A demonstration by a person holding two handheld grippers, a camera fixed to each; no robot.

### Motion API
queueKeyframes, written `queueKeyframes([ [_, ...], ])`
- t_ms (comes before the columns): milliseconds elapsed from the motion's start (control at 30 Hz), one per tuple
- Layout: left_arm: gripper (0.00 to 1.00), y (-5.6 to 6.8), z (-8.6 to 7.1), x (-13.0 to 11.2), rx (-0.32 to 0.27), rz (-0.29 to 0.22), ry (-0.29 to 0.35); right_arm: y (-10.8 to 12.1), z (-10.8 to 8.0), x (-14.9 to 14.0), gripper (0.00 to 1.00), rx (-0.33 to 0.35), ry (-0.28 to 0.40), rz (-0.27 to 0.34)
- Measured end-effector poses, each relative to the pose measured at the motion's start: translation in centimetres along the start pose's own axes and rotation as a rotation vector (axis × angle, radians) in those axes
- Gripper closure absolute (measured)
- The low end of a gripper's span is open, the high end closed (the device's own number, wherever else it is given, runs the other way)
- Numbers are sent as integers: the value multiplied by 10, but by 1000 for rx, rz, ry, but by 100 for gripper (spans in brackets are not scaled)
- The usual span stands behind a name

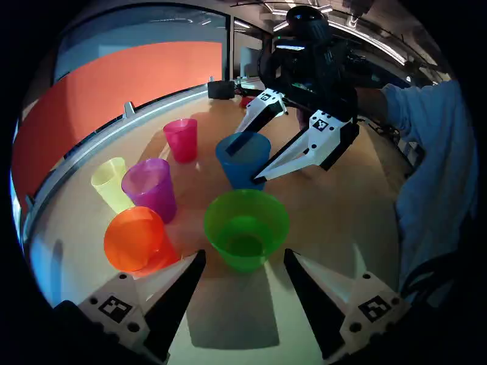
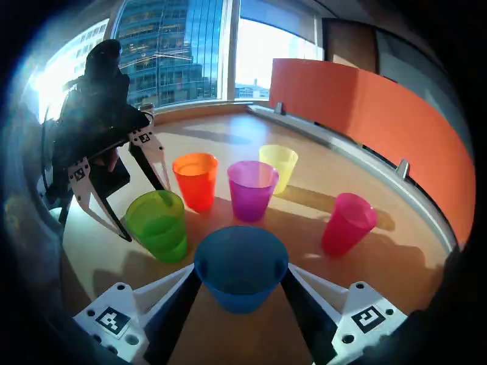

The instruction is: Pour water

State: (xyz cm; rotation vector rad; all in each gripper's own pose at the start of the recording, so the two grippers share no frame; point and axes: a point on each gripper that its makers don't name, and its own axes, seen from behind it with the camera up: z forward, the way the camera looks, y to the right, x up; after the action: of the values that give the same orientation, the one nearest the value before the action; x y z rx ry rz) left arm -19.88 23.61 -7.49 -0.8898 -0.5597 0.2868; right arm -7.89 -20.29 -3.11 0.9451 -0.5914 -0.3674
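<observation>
**Six plastic cups, one gripper at each of two**

Six cups stand upright on the wooden table [image 1: 341, 207]. Nearest the left gripper [image 1: 243, 251] is the green cup [image 1: 246, 228], just ahead of its widely spread fingers, which hold nothing. A darker level shows low inside this cup.

The right gripper [image 2: 241, 267] straddles the blue cup [image 2: 240, 286], one finger on each side. Its fingertips meet the cup's walls, but I cannot tell whether they press on it.

The orange cup [image 1: 134, 238], purple cup [image 1: 150, 187] and yellow cup [image 1: 109, 182] cluster beside the green one. The pink cup [image 1: 181, 139] stands apart, farther back near the blue one. A person's light sleeve [image 1: 432, 170] shows behind the right gripper.
</observation>
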Motion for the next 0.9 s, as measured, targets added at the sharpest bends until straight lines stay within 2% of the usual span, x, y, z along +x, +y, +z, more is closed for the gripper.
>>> queueKeyframes([
  [500,4,2,-7,-8,2,-23,0,-3,1,-10,9,-5,-17,6],
  [567,4,2,-7,-9,2,-24,-2,-2,0,-10,8,-9,-19,10],
  [667,4,2,-7,-9,6,-25,-2,-1,-1,-12,0,-16,-23,8],
  [900,4,-1,-12,-10,19,-35,3,0,-9,-17,0,-33,-29,4],
])
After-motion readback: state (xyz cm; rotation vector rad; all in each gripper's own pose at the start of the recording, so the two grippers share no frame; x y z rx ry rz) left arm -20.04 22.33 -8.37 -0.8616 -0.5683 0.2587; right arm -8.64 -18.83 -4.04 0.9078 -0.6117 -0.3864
